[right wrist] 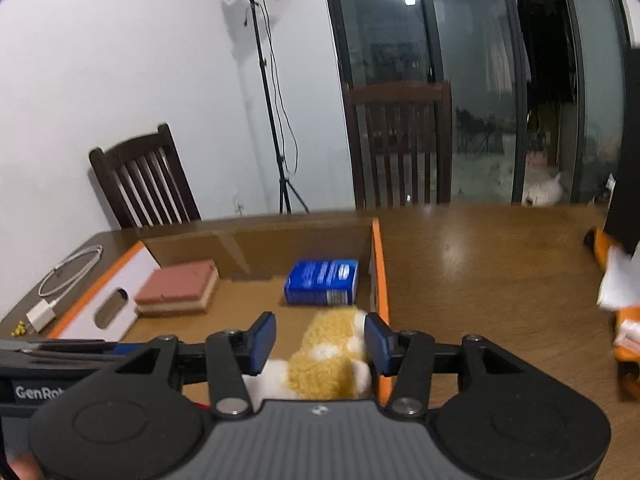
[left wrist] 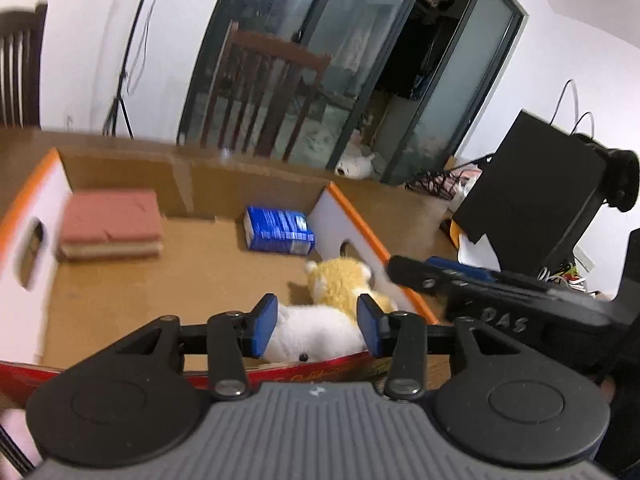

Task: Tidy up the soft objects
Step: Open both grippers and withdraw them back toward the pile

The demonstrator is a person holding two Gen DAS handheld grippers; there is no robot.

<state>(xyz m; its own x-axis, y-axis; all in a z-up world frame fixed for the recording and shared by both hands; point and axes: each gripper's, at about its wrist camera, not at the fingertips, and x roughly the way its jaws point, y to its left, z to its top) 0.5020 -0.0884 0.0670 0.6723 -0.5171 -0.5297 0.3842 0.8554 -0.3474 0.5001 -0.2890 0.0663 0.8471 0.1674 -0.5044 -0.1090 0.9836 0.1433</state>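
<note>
An open cardboard box (left wrist: 120,280) with orange-edged white flaps stands on the wooden table (right wrist: 480,272). Inside lie a pink and cream sponge (left wrist: 110,226), a blue tissue pack (left wrist: 278,231), a yellow plush toy (left wrist: 344,280) and a white plush toy (left wrist: 312,332) at the near right corner. My left gripper (left wrist: 318,328) is open, its pads on either side of the white plush. My right gripper (right wrist: 320,342) is open above the yellow plush (right wrist: 328,356). The sponge (right wrist: 176,288) and the tissue pack (right wrist: 322,282) also show in the right wrist view.
Two dark wooden chairs (right wrist: 144,178) (right wrist: 400,140) stand behind the table, with a light stand (right wrist: 264,80) between them. A white charger and cable (right wrist: 60,280) lie left of the box. A black device (left wrist: 532,188) and orange items (right wrist: 624,320) sit at the right.
</note>
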